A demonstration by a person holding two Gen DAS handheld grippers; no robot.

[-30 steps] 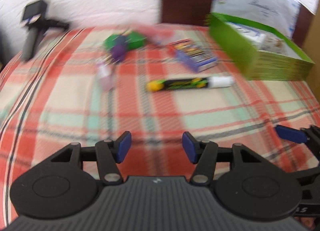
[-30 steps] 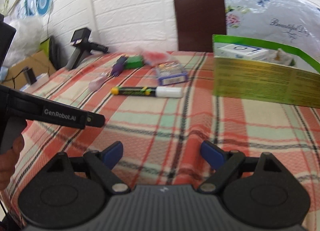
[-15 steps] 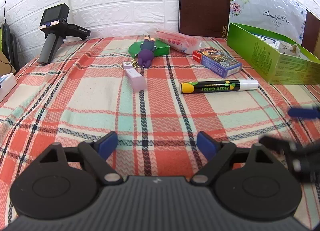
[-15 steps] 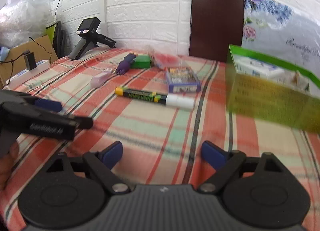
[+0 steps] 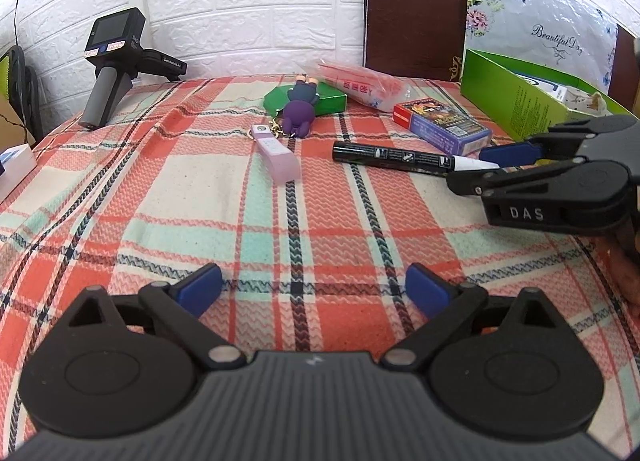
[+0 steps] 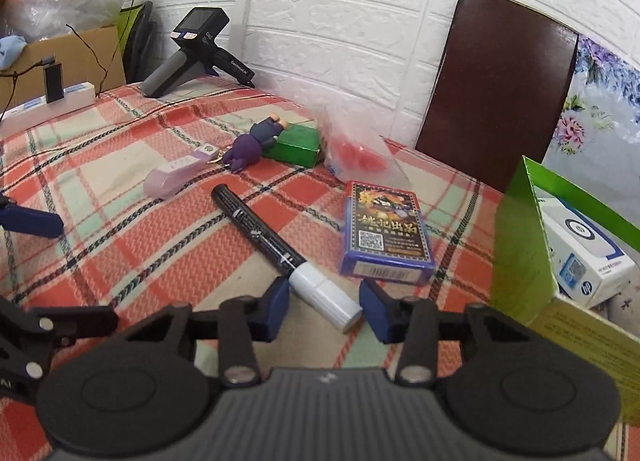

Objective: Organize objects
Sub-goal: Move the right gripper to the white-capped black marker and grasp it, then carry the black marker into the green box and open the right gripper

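Both views bright, even daylight-type light, no hard shadows. Soft shadow only under the marker [image 6: 280, 249] & the card box [image 6: 386, 233]. Glare on the dark chair back [image 6: 496, 89], right wrist view, plus sheen on the plastic bag [image 5: 360, 85]. Both frames sharp, no motion blur. Heavy fisheye: brick wall [image 5: 248, 1] lines bow, plaid cloth [image 5: 200, 201] curves at edges, corners vignette black. Green box [image 6: 520, 253] wall close to lens, slightly soft.
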